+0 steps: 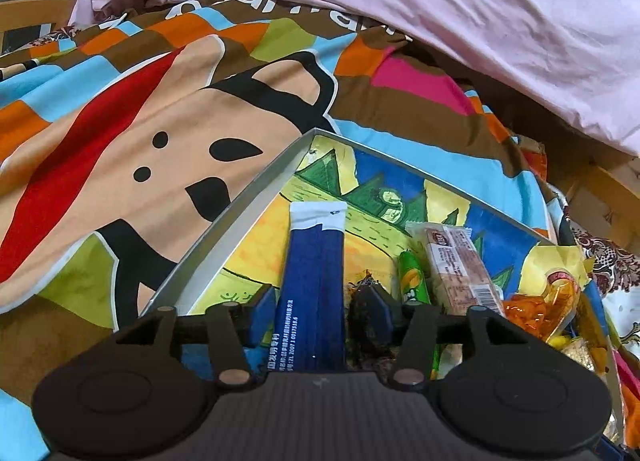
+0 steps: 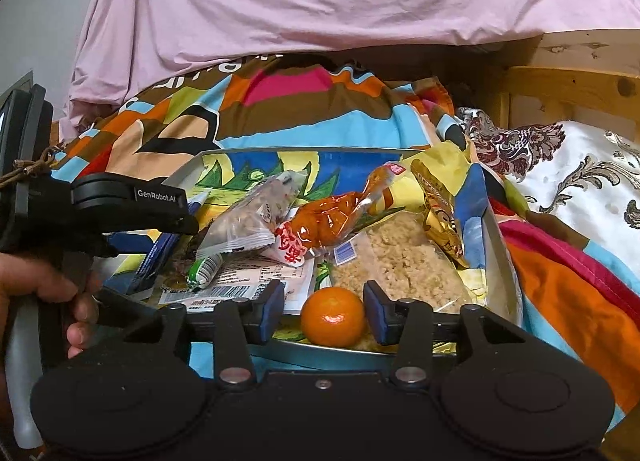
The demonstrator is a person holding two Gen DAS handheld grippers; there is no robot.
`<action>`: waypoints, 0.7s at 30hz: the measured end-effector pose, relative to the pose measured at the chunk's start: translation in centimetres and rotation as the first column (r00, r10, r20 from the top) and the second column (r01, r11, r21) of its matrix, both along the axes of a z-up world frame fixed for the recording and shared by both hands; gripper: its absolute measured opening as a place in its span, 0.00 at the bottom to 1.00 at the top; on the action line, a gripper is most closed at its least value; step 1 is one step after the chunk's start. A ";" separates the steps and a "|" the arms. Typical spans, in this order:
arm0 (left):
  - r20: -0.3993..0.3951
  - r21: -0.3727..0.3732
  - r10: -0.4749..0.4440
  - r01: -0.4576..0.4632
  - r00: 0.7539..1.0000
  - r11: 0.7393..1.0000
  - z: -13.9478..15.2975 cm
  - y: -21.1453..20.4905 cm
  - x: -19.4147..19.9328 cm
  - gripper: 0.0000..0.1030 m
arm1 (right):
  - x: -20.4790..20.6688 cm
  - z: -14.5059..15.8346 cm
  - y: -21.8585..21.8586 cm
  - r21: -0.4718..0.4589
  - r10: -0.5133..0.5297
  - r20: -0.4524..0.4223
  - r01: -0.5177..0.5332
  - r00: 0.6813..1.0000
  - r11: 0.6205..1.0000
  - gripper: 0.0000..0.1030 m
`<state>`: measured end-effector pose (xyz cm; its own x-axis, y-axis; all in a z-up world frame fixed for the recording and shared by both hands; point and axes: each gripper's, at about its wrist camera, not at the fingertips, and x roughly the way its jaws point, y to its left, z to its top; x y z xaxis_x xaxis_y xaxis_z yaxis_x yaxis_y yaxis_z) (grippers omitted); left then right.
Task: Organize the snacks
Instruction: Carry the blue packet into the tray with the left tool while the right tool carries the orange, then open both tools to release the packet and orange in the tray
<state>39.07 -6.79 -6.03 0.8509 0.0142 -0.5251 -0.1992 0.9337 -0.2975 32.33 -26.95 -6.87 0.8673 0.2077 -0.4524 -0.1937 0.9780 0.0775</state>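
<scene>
Item 1. Right gripper (image 2: pixel 325 311): nearest the lens, jaws spread wide either side of a mandarin orange (image 2: pixel 334 316), pads not touching it. The orange sits just inside the near rim of the metal tray (image 2: pixel 503 257). Judged firm, round and smooth-skinned, so liable to roll or squirt out; best taken across its widest part with light pressure.

Item 2. Left gripper (image 1: pixel 318 311): jaws apart, straddling a blue stick sachet (image 1: pixel 316 281) that lies lengthwise toward the tray's far corner; no grip on it is visible. Judged light, flat and pliable; best pinched across its narrow width.

Remaining contents, left to right across the tray as seen from the right wrist:
- small green-and-white tube packet (image 2: pixel 206 270), right of the blue sachet;
- clear bag of a nut or grain bar (image 2: pixel 256 221), resting over flat labelled wrappers;
- glossy orange wrapped snack (image 2: pixel 332 217) with red characters, leaning on its neighbours;
- clear pack of crumbly rice cake (image 2: pixel 404 261), judged brittle, behind the orange;
- gold foil packet (image 2: pixel 440 217) against the tray's right wall.

Surroundings: tray lies on a patterned cartoon blanket (image 1: pixel 140 121), a soft, uneven base; pink sheet (image 2: pixel 320 1) beyond the tray.

Obstructions: packets overlap and crowd the orange from behind; the tray's near rim limits a low approach.
</scene>
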 end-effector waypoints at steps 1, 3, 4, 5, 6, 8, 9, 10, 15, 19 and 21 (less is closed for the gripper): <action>0.002 0.000 0.000 0.000 1.000 1.000 0.1 0.0 -0.1 0.61 | -0.1 0.0 0.0 0.001 0.001 0.004 -0.001 1.000 1.000 0.52; 0.010 -0.001 0.002 -0.002 1.000 1.000 0.2 0.0 -0.4 0.66 | -0.1 0.1 0.0 0.002 0.002 0.011 -0.002 1.000 1.000 0.57; 0.014 -0.003 0.003 -0.003 1.000 1.000 0.3 0.0 -0.5 0.70 | -0.2 0.1 -0.1 0.003 0.002 0.013 -0.002 1.000 1.000 0.58; 0.019 -0.005 0.005 -0.005 1.000 1.000 0.4 0.1 -0.7 0.73 | -0.2 0.1 -0.1 0.004 0.001 0.015 -0.001 1.000 1.000 0.58; 0.024 -0.007 0.007 -0.007 1.000 1.000 0.5 0.1 -0.9 0.75 | -0.3 0.1 -0.1 0.005 0.000 0.017 0.000 1.000 1.000 0.59; 0.029 -0.009 0.009 -0.009 1.000 1.000 0.7 0.1 -1.2 0.79 | -0.4 0.2 -0.2 0.007 -0.002 0.025 0.002 1.000 1.000 0.61; 0.030 -0.008 0.008 -0.008 1.000 1.000 0.8 0.1 -1.3 0.79 | -0.4 0.3 -0.2 0.009 -0.003 0.028 0.003 1.000 1.000 0.63; 0.034 -0.006 0.006 -0.006 0.999 1.000 0.9 0.1 -1.5 0.81 | -0.5 0.4 -0.3 0.010 -0.005 0.033 0.005 0.999 1.000 0.65; 0.059 -0.008 -0.002 0.002 0.998 1.000 1.6 0.3 -2.7 0.90 | -1.5 1.4 -0.7 0.011 -0.026 0.067 0.025 0.997 1.000 0.83; 0.076 -0.016 0.005 -0.003 0.997 1.000 2.6 0.7 -4.2 0.94 | -3.1 2.5 -1.1 0.011 -0.045 0.094 0.044 0.995 0.999 0.93; 0.086 -0.019 0.003 -0.002 0.996 1.000 3.1 1.0 -5.2 0.96 | -4.1 3.3 -1.3 0.010 -0.055 0.113 0.054 0.992 0.998 0.96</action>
